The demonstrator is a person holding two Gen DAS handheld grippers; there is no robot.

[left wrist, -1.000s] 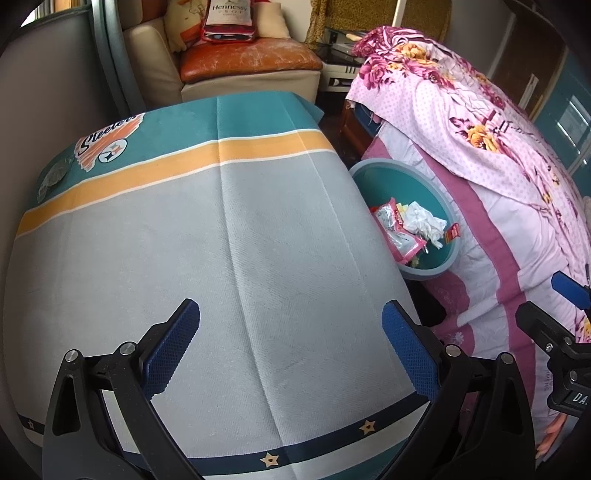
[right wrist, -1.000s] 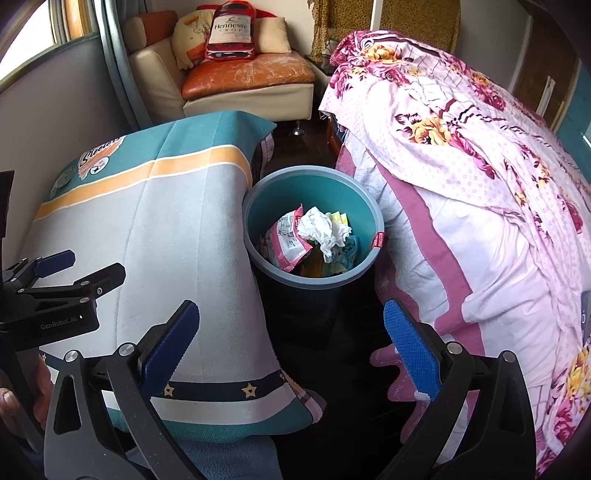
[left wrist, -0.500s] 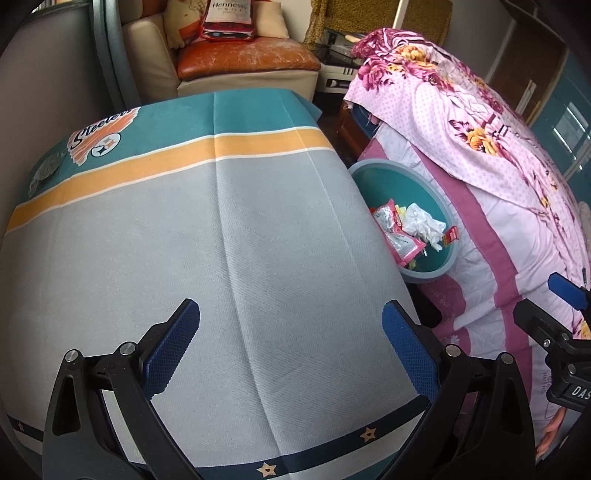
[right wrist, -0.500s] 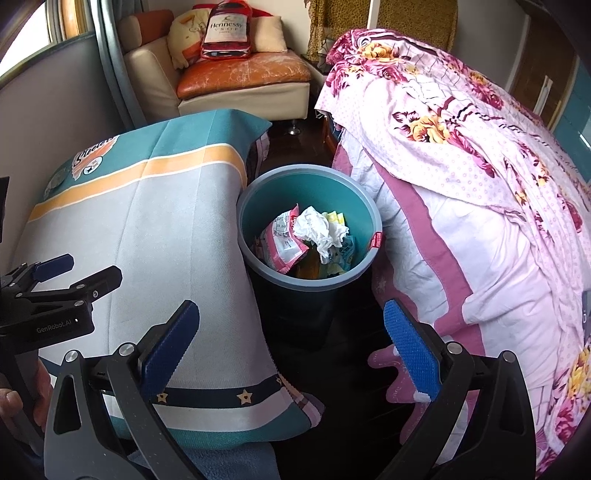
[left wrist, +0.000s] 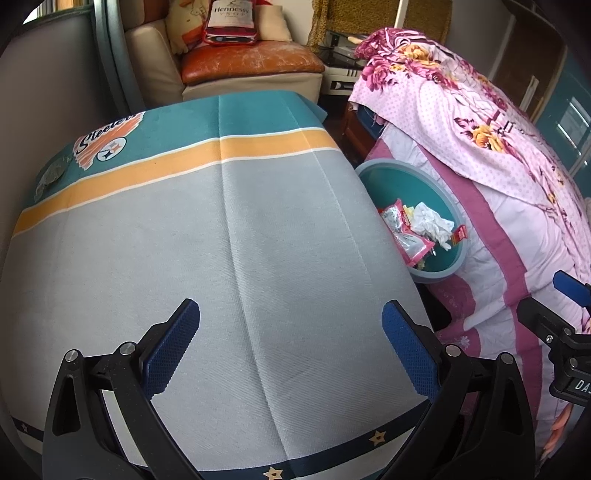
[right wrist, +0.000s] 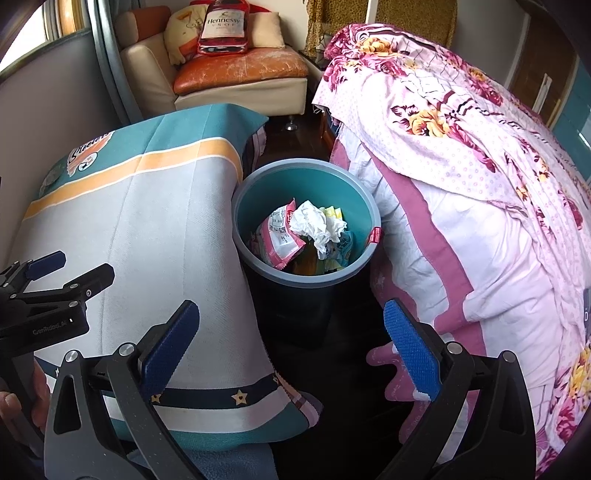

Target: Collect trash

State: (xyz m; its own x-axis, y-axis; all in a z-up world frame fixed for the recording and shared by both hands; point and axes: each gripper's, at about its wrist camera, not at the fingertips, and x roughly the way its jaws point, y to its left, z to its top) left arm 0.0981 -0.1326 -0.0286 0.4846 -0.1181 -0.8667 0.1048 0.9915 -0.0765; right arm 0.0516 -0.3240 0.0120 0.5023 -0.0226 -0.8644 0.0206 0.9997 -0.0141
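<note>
Both my claws are spread and empty. The bin (right wrist: 306, 225) of trash (right wrist: 314, 225) sits straight ahead of my right claw (right wrist: 291, 343), between worktop (right wrist: 147, 229) edge and bed (right wrist: 480, 221); my left claw (left wrist: 291, 343) hovers over the cloth.

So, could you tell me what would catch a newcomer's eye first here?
Probably the teal bin, wedged between the striped Steelers cloth and the pink floral quilt, with crumpled white paper and wrappers inside. Behind, a Hennessy bottle cushion sits on the armchair. Both claws are open and empty.

Matt woven cloth (left wrist: 229, 240) covers the table, beside a smooth plastic bin (right wrist: 258, 192) holding crumpled paper (right wrist: 317, 225).
</note>
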